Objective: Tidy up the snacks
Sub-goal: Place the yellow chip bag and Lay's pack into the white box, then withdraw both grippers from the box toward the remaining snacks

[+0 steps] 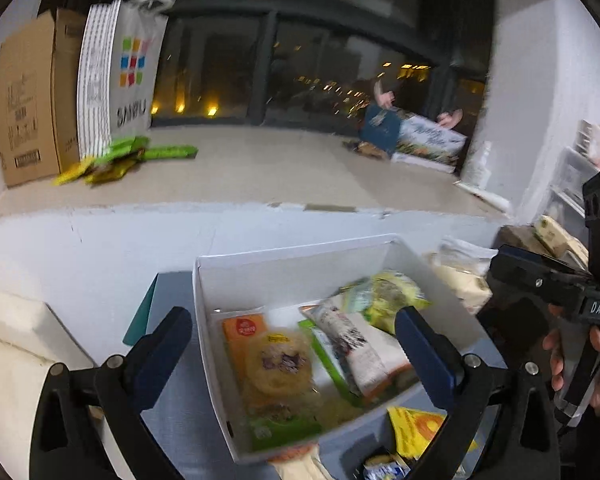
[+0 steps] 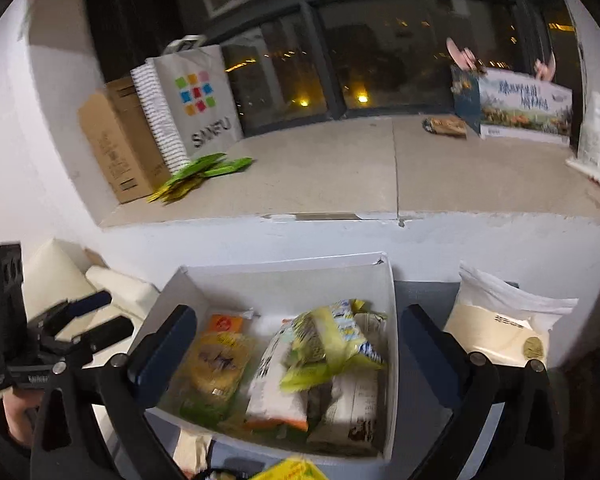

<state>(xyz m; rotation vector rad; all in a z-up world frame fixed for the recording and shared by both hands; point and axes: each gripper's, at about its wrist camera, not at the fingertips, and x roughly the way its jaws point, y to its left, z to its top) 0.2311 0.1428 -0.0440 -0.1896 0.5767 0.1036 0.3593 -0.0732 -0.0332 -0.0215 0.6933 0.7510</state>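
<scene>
Several snack packets point(image 2: 324, 352) already lie in the white box point(image 2: 390, 320) on the tabletop point(image 2: 420, 360); a yellow packet point(image 1: 420, 428) remains outside its near edge (others may be out of view). Left claw point(image 1: 296, 344) and right claw point(image 2: 296, 344): both wide, holding nothing, above the box

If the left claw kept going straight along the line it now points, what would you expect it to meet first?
Most likely the snack packets in the white box. The open left claw frames the orange-and-yellow packet and the white packet beside it. Depth is unclear, so it might instead clip the box's near wall first.
</scene>
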